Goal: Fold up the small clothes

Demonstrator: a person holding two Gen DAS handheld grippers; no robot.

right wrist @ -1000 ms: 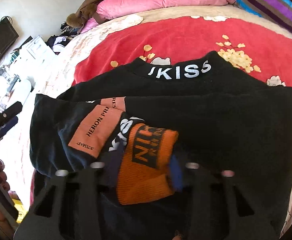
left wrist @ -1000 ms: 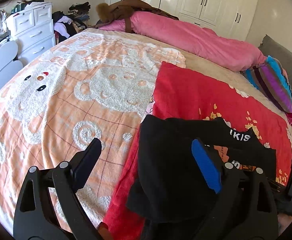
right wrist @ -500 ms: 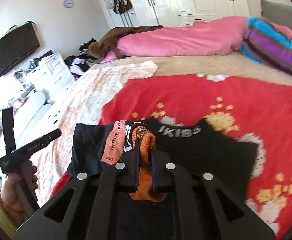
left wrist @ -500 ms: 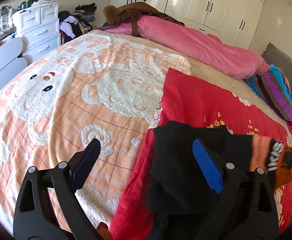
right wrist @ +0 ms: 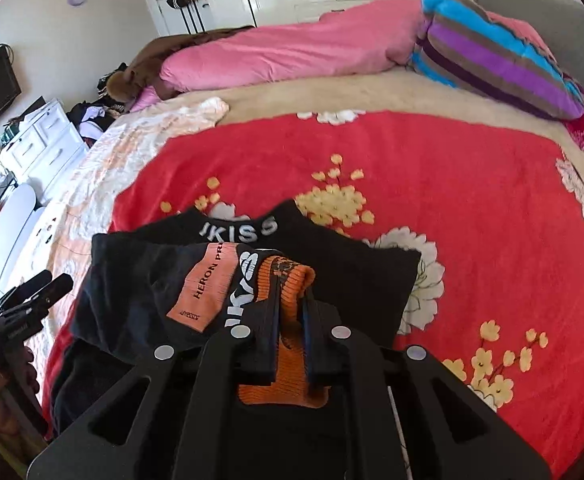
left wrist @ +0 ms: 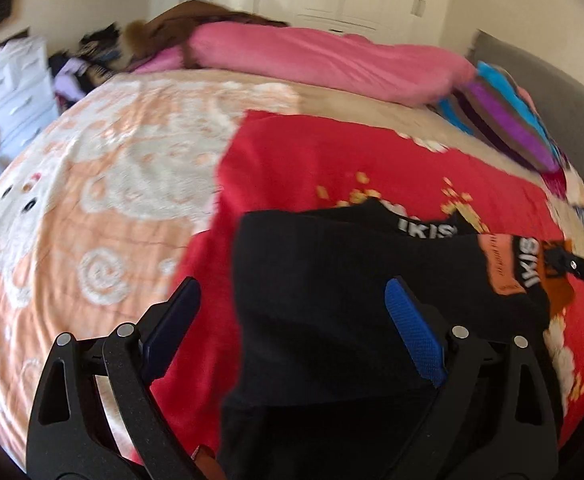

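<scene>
Both grippers work one black garment [right wrist: 364,280] on the red floral blanket [right wrist: 432,168]. The right gripper [right wrist: 290,336] pinches its orange cuff [right wrist: 288,364] between its pads; the left gripper [left wrist: 292,328], spread wide, hovers over the garment's left edge.

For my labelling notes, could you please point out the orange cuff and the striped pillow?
orange cuff [right wrist: 288,376], right wrist view, on its ribbed lower part.
striped pillow [right wrist: 500,60], right wrist view, on a purple stripe.
</scene>
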